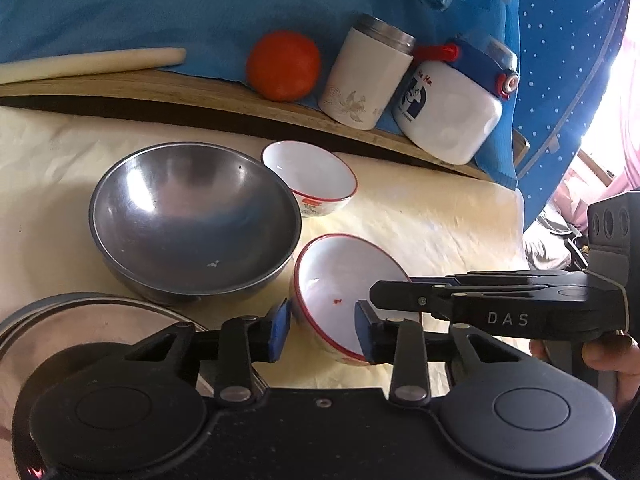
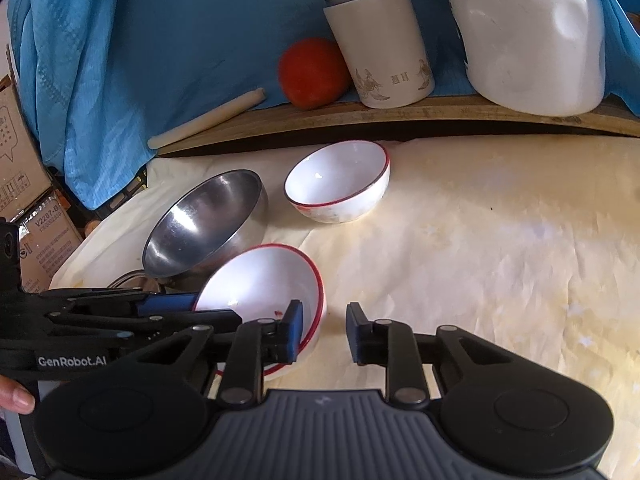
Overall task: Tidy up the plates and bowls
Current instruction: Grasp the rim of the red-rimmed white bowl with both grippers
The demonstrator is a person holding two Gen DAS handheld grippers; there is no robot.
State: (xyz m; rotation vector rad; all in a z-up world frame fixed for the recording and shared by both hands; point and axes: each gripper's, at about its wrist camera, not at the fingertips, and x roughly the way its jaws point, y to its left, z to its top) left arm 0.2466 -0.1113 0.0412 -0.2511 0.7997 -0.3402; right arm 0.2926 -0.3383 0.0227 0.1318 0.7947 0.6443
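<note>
A near white bowl with a red rim (image 1: 344,280) (image 2: 260,284) sits tilted on the cream cloth. My left gripper (image 1: 322,330) is open and straddles its near rim, one blue pad outside and one inside. My right gripper (image 2: 322,330) is open too, its left pad inside the bowl's right rim and its right pad outside. It shows from the side in the left wrist view (image 1: 400,292). A large steel bowl (image 1: 192,220) (image 2: 204,228) stands just left of it. A second white bowl (image 1: 312,176) (image 2: 340,180) stands farther back.
A wooden board (image 1: 224,96) (image 2: 400,116) at the back holds a tomato (image 1: 284,66) (image 2: 312,74), a white flask (image 1: 366,76) (image 2: 380,44), a white jug (image 1: 452,108) (image 2: 528,36) and a pale stick (image 1: 92,64). A steel plate (image 1: 80,320) lies at near left. Cardboard boxes (image 2: 24,184) stand at far left.
</note>
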